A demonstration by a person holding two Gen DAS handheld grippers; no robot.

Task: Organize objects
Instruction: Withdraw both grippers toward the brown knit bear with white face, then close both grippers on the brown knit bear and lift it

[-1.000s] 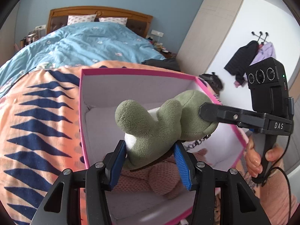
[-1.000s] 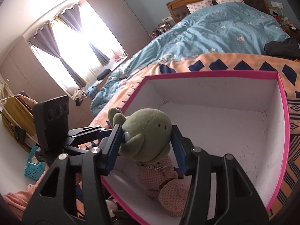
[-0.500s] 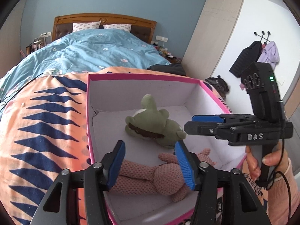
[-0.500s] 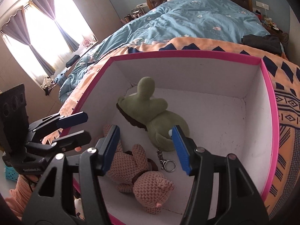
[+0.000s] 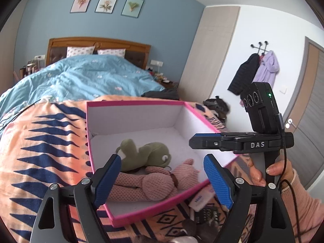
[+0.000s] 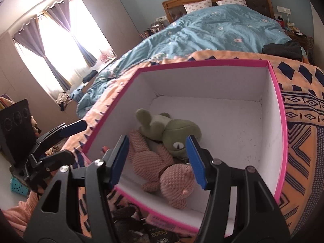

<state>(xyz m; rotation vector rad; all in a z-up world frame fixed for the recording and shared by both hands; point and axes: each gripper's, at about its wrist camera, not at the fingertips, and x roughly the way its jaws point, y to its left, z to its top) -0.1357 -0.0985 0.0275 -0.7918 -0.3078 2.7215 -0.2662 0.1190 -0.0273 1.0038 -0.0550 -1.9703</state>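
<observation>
Left wrist view: the left gripper (image 5: 162, 180), ribbed blue pads opening with nothing between them, stands over a pink-rimmed white box (image 5: 139, 102). The fuzzy green frog (image 5: 145, 155), clamped a second ago, now lies on the box floor beside a knitted pink bear (image 5: 154, 184).

Right wrist view: the right gripper (image 6: 160, 160), jaws apart and empty, hovers above frog (image 6: 172, 129) and bear (image 6: 160, 164).

bed (image 5: 85, 81): orange patterned blanket (image 5: 40, 151) over its near end; pink-rimmed box (image 6: 281, 133) rests on blanket; blue duvet (image 6: 222, 26) behind.
</observation>
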